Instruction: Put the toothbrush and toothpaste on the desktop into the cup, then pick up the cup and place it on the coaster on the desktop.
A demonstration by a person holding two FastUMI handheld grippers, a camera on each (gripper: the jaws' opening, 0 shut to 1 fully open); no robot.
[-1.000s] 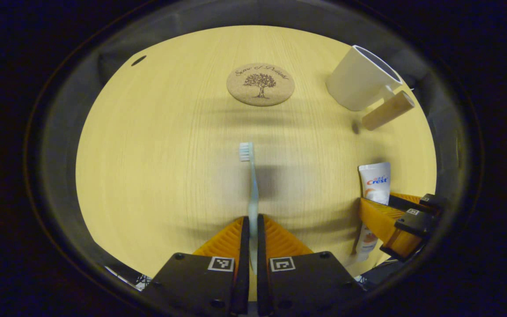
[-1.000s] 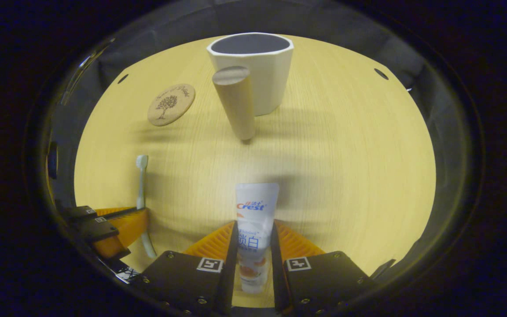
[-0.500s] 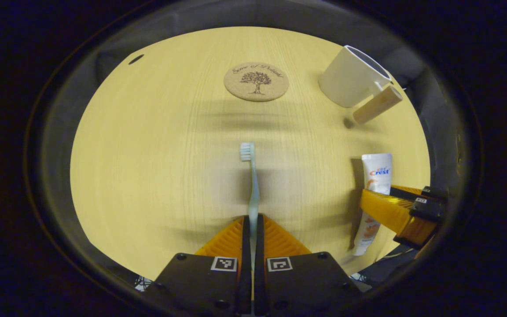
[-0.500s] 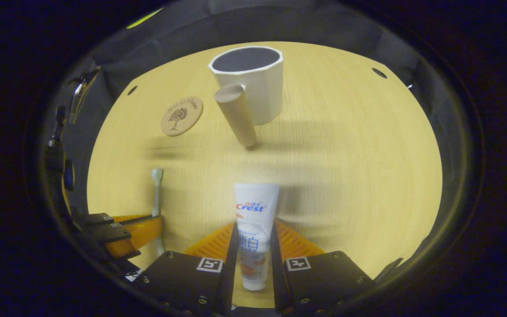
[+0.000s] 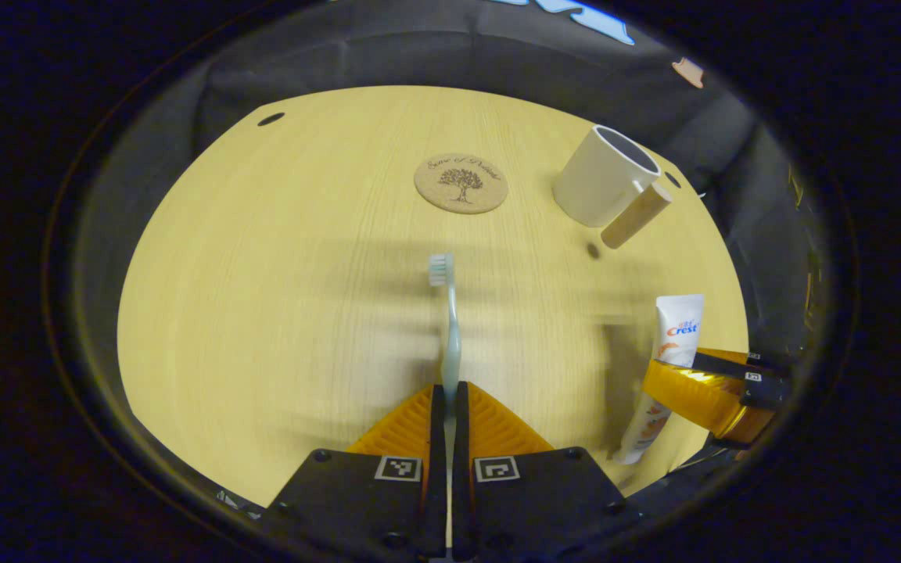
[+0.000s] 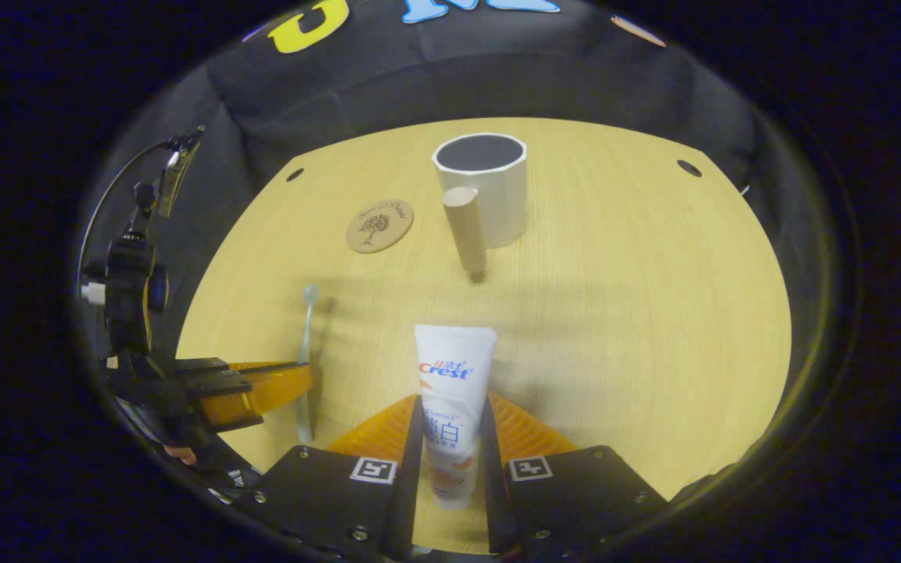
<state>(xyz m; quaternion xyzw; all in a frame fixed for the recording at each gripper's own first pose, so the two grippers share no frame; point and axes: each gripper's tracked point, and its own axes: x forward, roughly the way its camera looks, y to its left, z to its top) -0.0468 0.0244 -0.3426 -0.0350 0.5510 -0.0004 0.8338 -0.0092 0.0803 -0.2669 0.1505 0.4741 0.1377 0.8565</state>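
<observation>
We've got the toothbrush [image 5: 447,336] clamped in our left gripper [image 5: 446,407], the toothpaste [image 6: 450,407] in our right gripper [image 6: 450,426], both above the table [image 6: 615,328].

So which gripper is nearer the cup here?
Right, by a judgement. The right gripper, holding the toothpaste, faces the cup straight on; the left gripper, holding the toothbrush, sits off to its side.

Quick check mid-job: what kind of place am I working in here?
Likely a staged recording booth, not a real bathroom: a bare pale wooden desktop backed by black cloth wall, holding just a round cork coaster and a white cup with wooden handle.
</observation>
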